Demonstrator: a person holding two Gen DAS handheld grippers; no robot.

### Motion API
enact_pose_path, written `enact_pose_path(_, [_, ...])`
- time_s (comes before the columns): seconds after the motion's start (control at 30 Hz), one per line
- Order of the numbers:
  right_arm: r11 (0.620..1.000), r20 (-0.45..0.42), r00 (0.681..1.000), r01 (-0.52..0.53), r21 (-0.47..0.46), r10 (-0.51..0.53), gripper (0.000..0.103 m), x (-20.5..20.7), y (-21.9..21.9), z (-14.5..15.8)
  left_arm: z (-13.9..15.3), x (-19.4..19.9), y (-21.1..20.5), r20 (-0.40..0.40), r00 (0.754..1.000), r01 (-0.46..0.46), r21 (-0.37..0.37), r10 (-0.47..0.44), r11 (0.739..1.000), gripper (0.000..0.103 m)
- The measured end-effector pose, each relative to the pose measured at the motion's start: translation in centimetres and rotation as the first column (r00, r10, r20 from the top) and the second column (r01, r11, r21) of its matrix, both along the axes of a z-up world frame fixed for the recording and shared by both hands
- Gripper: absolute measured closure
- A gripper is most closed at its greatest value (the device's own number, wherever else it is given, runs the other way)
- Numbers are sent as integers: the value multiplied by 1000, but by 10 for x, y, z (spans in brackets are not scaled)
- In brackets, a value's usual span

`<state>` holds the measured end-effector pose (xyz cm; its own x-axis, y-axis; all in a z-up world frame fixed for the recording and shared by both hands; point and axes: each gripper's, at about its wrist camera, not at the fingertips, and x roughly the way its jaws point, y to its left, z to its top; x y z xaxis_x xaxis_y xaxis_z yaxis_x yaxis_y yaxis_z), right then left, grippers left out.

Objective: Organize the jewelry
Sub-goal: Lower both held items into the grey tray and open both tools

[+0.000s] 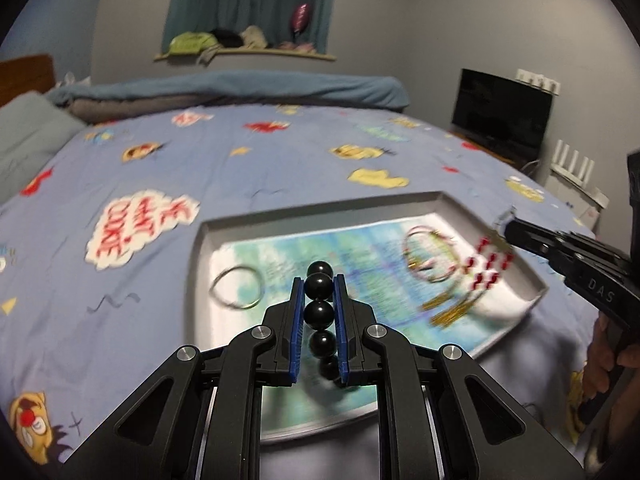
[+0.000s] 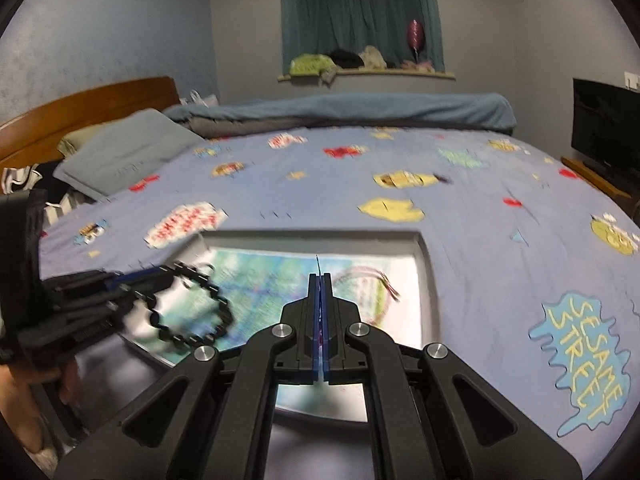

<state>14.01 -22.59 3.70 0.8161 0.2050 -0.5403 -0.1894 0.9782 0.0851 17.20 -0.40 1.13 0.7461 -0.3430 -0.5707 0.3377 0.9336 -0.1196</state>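
Black glossy round beads of a bracelet (image 1: pixel 319 312) are sitting pinched between the blue pads of the left gripper (image 1: pixel 319 286), whose two fingers are pressing in on the strand from either side. From the right wrist view, the rest of that bead loop (image 2: pixel 192 306) is hanging free beside the left gripper (image 2: pixel 132 286), above the near-left part of the grey rectangular metal tray (image 2: pixel 426 252).

That tray (image 1: pixel 208 248) is lying on a blue cartoon-print bedsheet (image 1: pixel 248 176) and is carrying a pale green and blue printed paper liner (image 1: pixel 304 252). On the liner, a thin plain metal bangle (image 1: pixel 237 287) is resting toward the left side. Toward the right side, a thin red and pink hoop bracelet (image 1: pixel 430 256) is lying near a string of red beads with gold tassels (image 1: pixel 486 268); blur is hiding whether they are touching.

The right gripper (image 2: pixel 319 280) is hovering over the tray with its blue pads pressed nearly together, and a fine dark thread (image 2: pixel 318 264) is poking out beyond the tips, so it seems to be pinching something thin that cannot be identified. In the left wrist view, the right gripper (image 1: pixel 510 226) is reaching in from the right edge, close above the red beads.
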Motion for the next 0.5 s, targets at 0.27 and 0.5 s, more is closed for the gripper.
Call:
enact_pose_path(0.27, [997, -61, 997, 32, -64, -36, 103, 1, -9, -16, -15, 0, 16, -41, 999, -24, 72, 27, 997, 88])
enact_pose_path(0.5, [995, -77, 995, 52, -83, -59, 103, -2, -13, -21, -18, -1, 24, -50, 997, -56, 120, 62, 991, 88])
